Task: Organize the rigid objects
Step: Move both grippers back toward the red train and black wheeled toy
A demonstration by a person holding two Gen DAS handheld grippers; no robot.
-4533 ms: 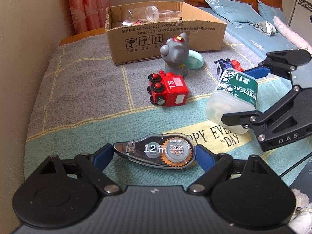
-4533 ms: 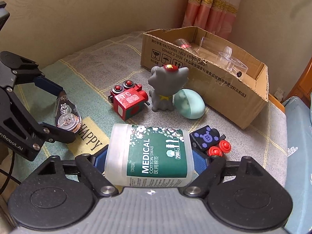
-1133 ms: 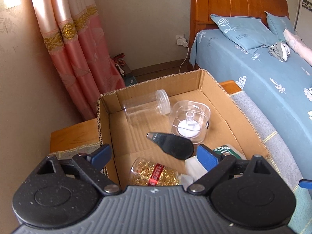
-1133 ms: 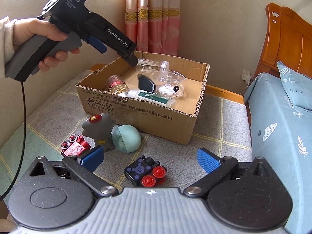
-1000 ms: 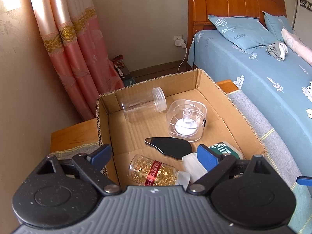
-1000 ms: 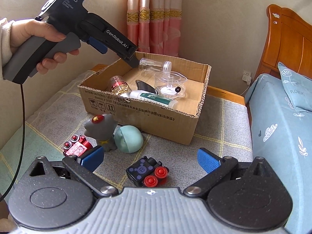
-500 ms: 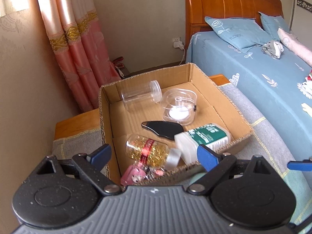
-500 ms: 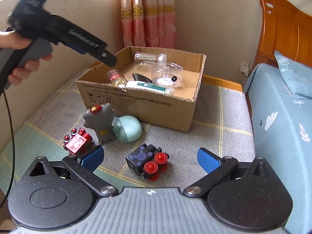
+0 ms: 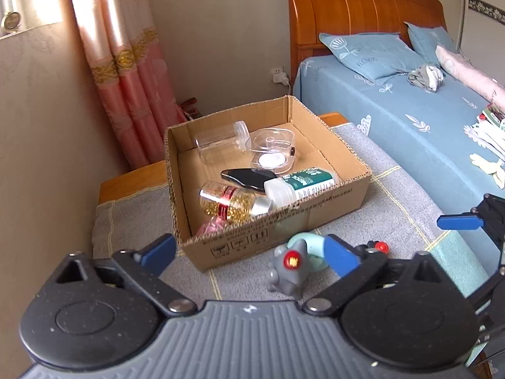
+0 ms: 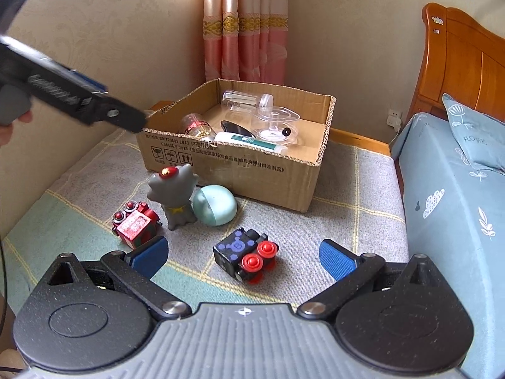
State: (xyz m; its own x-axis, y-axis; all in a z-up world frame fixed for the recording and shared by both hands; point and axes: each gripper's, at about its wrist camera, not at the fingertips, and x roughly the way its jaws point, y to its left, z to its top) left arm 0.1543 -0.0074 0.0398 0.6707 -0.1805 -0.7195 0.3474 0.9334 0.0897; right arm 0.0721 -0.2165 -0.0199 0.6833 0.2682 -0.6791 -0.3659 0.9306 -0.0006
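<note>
**newbie_rig:** Box question: why is everything piling up along its near wall? The gold-bead bottle, the black case and the green-label cotton swab tub are all crowding that side, while the clear jar and clear round container are sitting at the far end.

**umi_regular:** My guess is that things are getting dropped in over the closest edge, since that's the shortest reach. Both grippers are holding nothing right now. The left gripper is opening its jaws to full spread with no object between the pads, hanging over the blanket just short of the box. The right gripper is also gaping wide, empty, pointing down at the purple-and-red toy car.

**newbie_rig:** So what's waiting to go in?

**umi_regular:** In the right wrist view, the grey cat figure is standing at about 10 o'clock from that car, the mint egg is touching the cat's side at 11 o'clock, and the red train is sitting at 9 o'clock.

**newbie_rig:** Anything hard to read?

**umi_regular:** Plenty. Something pink is peeking out under the bead bottle, can't identify it. The left gripper is blurring in the right view, the hand holding it is getting cut off at the frame edge, and the left finger is covering most of the egg and car.
</note>
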